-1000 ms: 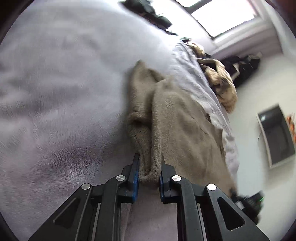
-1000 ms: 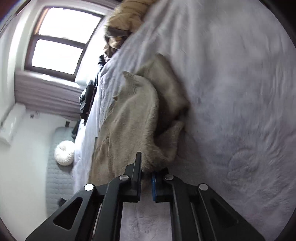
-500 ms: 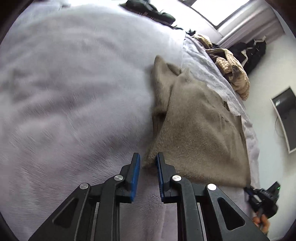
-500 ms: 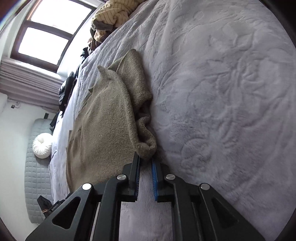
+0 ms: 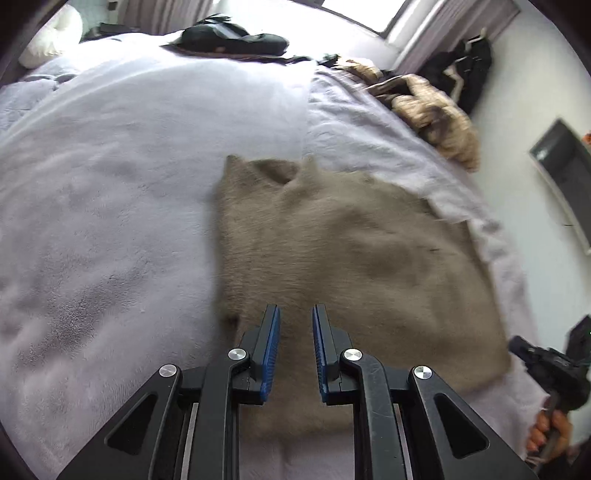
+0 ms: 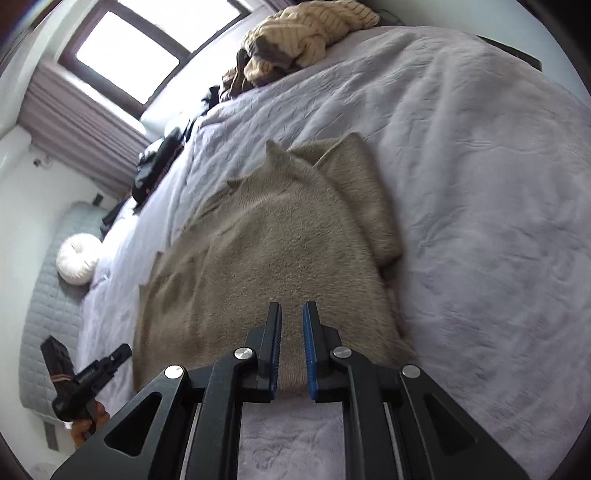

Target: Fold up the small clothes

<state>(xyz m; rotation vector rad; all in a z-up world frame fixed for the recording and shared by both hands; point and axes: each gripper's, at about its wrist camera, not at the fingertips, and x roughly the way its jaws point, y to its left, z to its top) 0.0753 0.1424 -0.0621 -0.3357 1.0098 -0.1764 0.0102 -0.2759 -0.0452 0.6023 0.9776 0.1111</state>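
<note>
Nearest in the left wrist view, the left tool (image 5: 295,317) has its two blue-lined fingers parted with a clear gap between them, and nothing sits in that gap; the tips hang over the near edge of a taupe knit sweater (image 5: 351,251). In the right wrist view, the right tool (image 6: 292,314) likewise has its fingers apart, the gap a little narrower, with only the sweater (image 6: 280,258) seen between them and no fabric pinched. Whether either tool's tips touch the knit cannot be told.

The sweater lies spread on the bed (image 5: 110,206), which is covered by a pale lilac plush blanket (image 6: 480,206). From the right wrist view, a narrow folded part (image 6: 362,192), apparently a sleeve, lies along the garment's right side, and two small peaks of fabric stand at the far end by the neck opening.

At the right rim of the left wrist view, the other tool's body shows, held in a hand (image 5: 550,432); the right wrist view has the matching tool and hand (image 6: 86,421) at its lower left.

Farther off, a tan striped knit heap (image 6: 306,26) sits near the bed's far edge, dark clothing (image 5: 232,38) lies beyond, and a round white cushion (image 6: 77,264) rests on grey quilted padding. A curtained window (image 6: 129,55) lights the far wall.
</note>
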